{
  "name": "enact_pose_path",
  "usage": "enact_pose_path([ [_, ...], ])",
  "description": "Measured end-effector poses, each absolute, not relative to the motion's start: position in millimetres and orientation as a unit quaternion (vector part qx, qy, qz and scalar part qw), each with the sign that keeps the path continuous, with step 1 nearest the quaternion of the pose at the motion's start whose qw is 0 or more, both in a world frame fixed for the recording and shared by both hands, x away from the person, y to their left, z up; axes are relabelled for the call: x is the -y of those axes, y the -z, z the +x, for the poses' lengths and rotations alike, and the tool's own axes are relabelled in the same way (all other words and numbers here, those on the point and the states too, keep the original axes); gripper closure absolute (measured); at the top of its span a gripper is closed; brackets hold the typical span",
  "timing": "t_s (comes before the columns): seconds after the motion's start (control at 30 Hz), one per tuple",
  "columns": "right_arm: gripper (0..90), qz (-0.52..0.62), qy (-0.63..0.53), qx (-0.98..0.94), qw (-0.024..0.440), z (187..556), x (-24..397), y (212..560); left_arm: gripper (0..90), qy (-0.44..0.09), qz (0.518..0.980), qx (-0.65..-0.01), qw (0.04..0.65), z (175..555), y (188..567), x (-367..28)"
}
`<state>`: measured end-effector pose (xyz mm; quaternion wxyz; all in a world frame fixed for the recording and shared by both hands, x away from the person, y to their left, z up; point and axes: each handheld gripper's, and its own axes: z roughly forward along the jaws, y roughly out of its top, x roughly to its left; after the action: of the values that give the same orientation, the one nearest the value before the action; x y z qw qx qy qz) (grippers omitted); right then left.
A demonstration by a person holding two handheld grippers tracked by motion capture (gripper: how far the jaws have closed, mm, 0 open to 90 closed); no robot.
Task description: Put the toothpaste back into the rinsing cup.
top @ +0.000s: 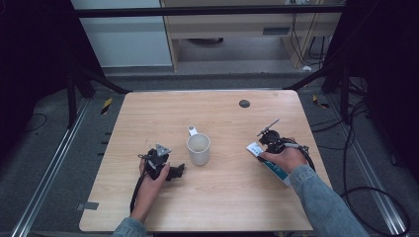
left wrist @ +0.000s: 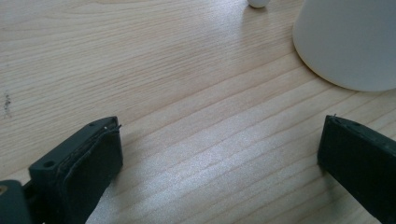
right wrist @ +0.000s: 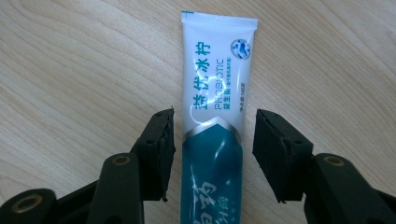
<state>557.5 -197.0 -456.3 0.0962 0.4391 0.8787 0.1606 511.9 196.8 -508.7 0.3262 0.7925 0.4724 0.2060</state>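
Note:
A white and teal toothpaste tube lies flat on the wooden table, its crimped end pointing away from my right gripper. That gripper is open, one jaw on each side of the tube with a narrow gap at both sides. From above, the tube sits at the right of the table under the right hand, with the right gripper over its white end. A white mug stands upright mid-table. My left gripper rests just left of it, open. In the left gripper view the mug is ahead at upper right, and bare wood lies between the wide jaws of the left gripper.
A small black round disc is set into the table near its far edge. Dark frame legs and cables stand on the floor to the right. Bare wood stretches along the front and far left of the tabletop.

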Motion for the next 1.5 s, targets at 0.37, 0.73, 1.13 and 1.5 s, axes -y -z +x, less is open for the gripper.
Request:
enact_pose_path([
  [0.37, 48.2, 0.44, -0.151, -0.88, 0.098, 559.5, 196.0, 464.6, 0.0, -0.206, 0.793, -0.472, 0.326, 511.9, 508.7, -196.8],
  [0.73, 49.5, 0.439, -0.148, -0.881, 0.1, 560.7, 195.3, 468.5, 0.0, -0.206, 0.793, -0.472, 0.326, 511.9, 508.7, -196.8],
  [1.13, 50.7, 0.439, -0.147, -0.881, 0.1, 561.9, 194.5, 469.7, 0.0, -0.206, 0.792, -0.472, 0.326, 511.9, 508.7, -196.8],
  [1.5, 54.0, 0.445, -0.142, -0.88, 0.088, 563.3, 193.4, 469.7, 0.0, -0.206, 0.793, -0.472, 0.326, 511.9, 508.7, -196.8],
])
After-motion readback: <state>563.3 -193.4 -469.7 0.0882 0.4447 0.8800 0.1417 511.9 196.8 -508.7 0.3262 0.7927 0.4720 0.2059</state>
